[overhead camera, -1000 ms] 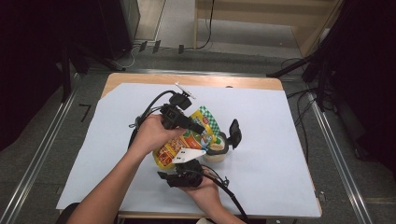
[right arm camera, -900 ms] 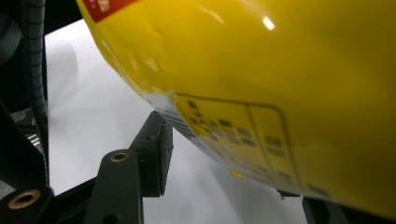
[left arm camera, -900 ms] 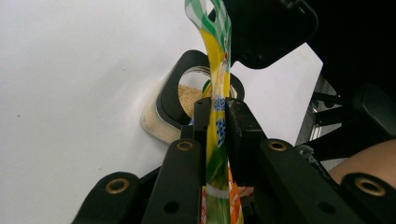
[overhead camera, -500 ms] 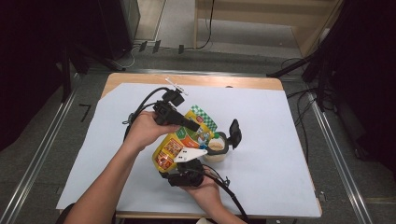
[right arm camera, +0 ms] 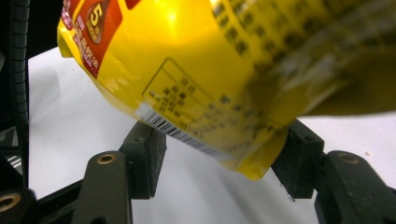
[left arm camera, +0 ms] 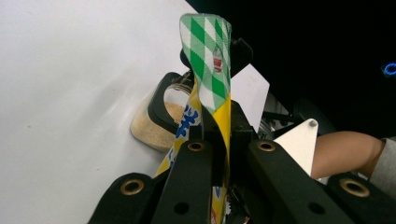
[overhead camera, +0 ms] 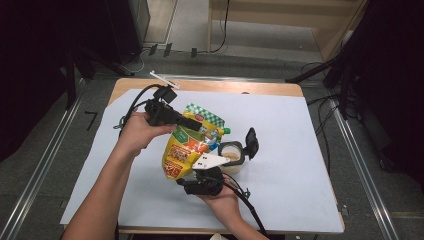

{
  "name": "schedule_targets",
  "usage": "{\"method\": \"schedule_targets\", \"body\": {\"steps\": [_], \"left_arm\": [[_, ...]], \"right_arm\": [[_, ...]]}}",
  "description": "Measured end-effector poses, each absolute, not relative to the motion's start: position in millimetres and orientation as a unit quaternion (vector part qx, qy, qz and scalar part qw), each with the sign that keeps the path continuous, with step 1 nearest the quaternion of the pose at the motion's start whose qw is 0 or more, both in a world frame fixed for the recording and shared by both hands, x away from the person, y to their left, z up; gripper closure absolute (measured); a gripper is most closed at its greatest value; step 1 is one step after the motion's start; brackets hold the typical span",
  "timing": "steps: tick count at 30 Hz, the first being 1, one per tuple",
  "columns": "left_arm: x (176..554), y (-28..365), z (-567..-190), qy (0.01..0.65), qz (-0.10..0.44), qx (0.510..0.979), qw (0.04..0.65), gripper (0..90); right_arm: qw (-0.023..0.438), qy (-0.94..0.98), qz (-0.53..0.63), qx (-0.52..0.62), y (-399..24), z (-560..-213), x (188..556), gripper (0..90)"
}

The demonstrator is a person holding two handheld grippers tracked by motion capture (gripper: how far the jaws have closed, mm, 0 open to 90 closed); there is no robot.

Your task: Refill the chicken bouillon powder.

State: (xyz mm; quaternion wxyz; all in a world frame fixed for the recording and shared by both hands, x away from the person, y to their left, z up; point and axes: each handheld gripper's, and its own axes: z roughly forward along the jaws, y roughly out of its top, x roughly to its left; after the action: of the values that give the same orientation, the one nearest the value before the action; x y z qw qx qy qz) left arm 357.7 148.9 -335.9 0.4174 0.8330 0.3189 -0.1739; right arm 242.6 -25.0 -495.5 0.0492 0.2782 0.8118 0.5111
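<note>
The desk (overhead camera: 300,165) under its white sheet carries the work, and the yellow refill pouch (overhead camera: 187,145) now hangs tilted above it, its green-checked top pulled up and toward the far-left corner compared with a second ago. The left tool (overhead camera: 192,123) is clamped together on that checked top edge; in the left gripper view the foil (left arm camera: 210,70) stands pinched between the jaws. The right tool (overhead camera: 192,182) sits under the pouch's lower end with its jaws apart; they have just been opening, and in the right gripper view the pouch corner (right arm camera: 252,165) hangs between the pads without being squeezed. So the bag's weight seems to be passing to the left hand alone, likely to tip or finish pouring into the open jar (overhead camera: 231,156) just beside it, lid flipped back.

Whether the pouch mouth is torn open is hidden, and the jar's fill level is hard to make out. The jar's near side is cut off by the pouch and a white plate.
</note>
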Motion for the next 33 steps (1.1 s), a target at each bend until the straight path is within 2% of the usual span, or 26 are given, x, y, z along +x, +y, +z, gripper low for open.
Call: {"method": "schedule_targets", "body": {"steps": [21, 33], "left_arm": [[356, 193, -316, 0.339, -0.143, 0.804, 0.467, 90.0], [371, 218, -325, 0.397, -0.104, 0.777, 0.477, 90.0]], "right_arm": [[0.067, 0.792, 0.524, 0.306, -41, -486, 252, 39.7], [0.07, 0.793, 0.525, 0.302, -43, -486, 253, 39.6]]}}
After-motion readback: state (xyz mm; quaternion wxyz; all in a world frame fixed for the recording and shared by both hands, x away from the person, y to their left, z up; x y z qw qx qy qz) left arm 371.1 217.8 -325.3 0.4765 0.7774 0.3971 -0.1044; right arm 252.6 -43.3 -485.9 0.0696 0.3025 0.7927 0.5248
